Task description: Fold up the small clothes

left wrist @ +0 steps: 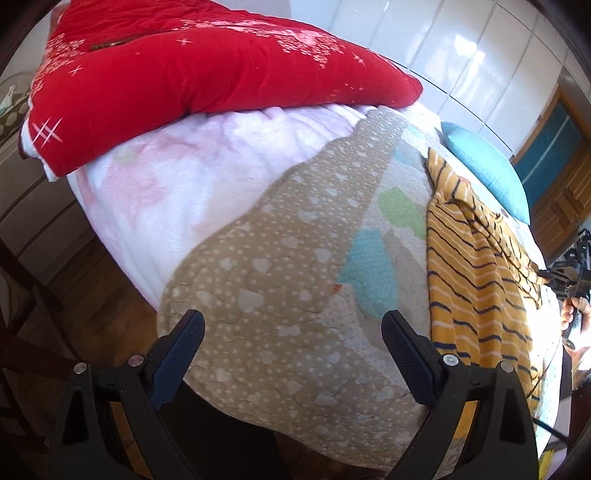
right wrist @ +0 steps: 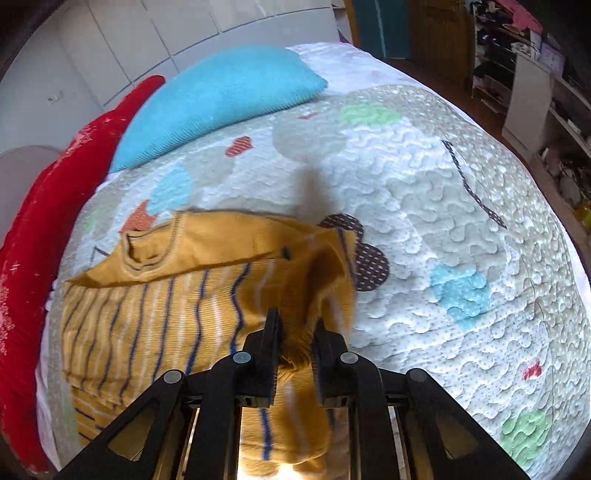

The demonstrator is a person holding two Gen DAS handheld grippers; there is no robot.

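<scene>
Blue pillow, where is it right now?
The blue pillow lies at the far end of the quilt, beyond the yellow shirt, with the red blanket on its left in the right wrist view.

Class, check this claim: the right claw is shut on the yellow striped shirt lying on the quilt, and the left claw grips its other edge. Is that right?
Not quite. The right claw is shut on the yellow striped shirt on the quilt, but the left wrist view shows the left claw open, holding nothing.

The striped yellow top (right wrist: 155, 306) runs under the right gripper (right wrist: 295, 328), so its lower hem is hidden; its lifted sleeve is motion-blurred. The shelf clutter (right wrist: 509, 33) is too small to identify (upper right corner).
</scene>
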